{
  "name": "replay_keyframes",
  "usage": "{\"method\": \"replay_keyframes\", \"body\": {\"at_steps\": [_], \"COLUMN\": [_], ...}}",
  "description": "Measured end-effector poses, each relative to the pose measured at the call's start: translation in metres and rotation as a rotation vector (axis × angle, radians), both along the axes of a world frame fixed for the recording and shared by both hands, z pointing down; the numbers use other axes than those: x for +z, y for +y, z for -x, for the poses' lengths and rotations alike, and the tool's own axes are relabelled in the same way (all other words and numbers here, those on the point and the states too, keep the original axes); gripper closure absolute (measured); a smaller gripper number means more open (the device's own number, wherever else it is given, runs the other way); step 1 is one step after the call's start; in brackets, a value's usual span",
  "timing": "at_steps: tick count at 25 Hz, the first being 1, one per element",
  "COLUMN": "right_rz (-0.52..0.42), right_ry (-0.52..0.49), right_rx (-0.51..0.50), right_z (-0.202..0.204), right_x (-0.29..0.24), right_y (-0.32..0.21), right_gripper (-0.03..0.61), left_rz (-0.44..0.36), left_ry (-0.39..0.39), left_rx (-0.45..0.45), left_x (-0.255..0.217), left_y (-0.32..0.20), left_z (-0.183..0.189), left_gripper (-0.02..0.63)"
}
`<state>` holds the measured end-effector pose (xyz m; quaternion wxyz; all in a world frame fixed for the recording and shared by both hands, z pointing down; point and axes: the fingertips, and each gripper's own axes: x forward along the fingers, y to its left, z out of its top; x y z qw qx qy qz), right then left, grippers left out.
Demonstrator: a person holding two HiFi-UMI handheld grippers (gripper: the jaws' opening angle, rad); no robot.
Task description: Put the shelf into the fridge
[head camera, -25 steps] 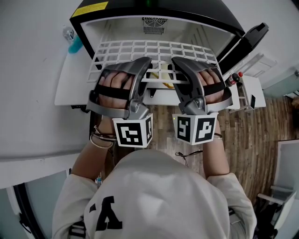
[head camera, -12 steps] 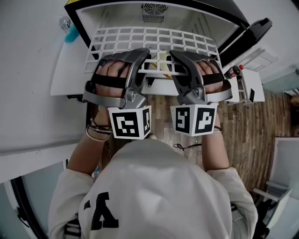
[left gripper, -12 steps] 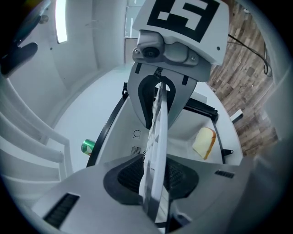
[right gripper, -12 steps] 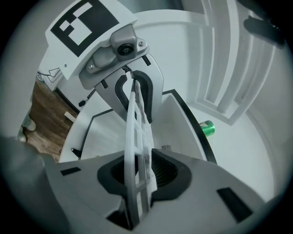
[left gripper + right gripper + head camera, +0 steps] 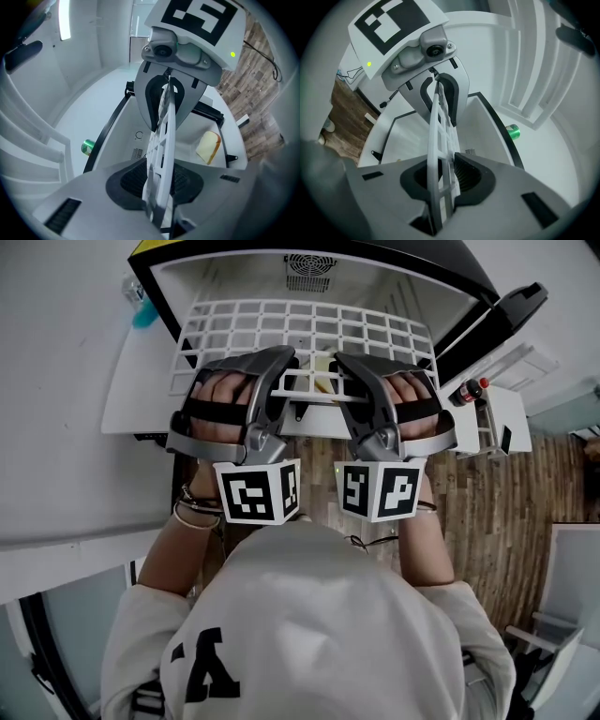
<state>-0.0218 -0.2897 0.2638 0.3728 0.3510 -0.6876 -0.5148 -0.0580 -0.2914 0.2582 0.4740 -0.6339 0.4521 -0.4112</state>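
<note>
A white grid shelf lies flat, its far part inside the open fridge. My left gripper and right gripper hold its near edge side by side. In the left gripper view the shelf runs edge-on between the jaws of my left gripper, whose pads press on it. In the right gripper view the shelf stands edge-on between the jaws of my right gripper, which are closing on it. Each gripper view shows the other gripper across the shelf.
The fridge is black outside and white inside, with a vent on its back wall. Its door stands open at the right, with a bottle in its rack. A slice of bread lies on the fridge floor. A green can stands beside the fridge.
Both grippers have shifted slightly toward each other along the shelf's near edge. The shelf stays at the fridge opening, still held by both.
</note>
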Motion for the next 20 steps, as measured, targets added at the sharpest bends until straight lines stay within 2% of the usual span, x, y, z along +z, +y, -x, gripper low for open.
{"method": "replay_keyframes", "body": {"at_steps": [20], "right_rz": [-0.006], "right_ry": [0.005], "right_rx": [-0.007], "right_z": [-0.0009], "right_x": [-0.0038], "right_y": [-0.0057], "right_gripper": [0.494], "left_rz": [-0.029], "left_ry": [-0.019], "left_rx": [-0.004], "left_x": [-0.0041], "left_y": [-0.0047], "left_z": [-0.0014], "left_gripper": [0.529]}}
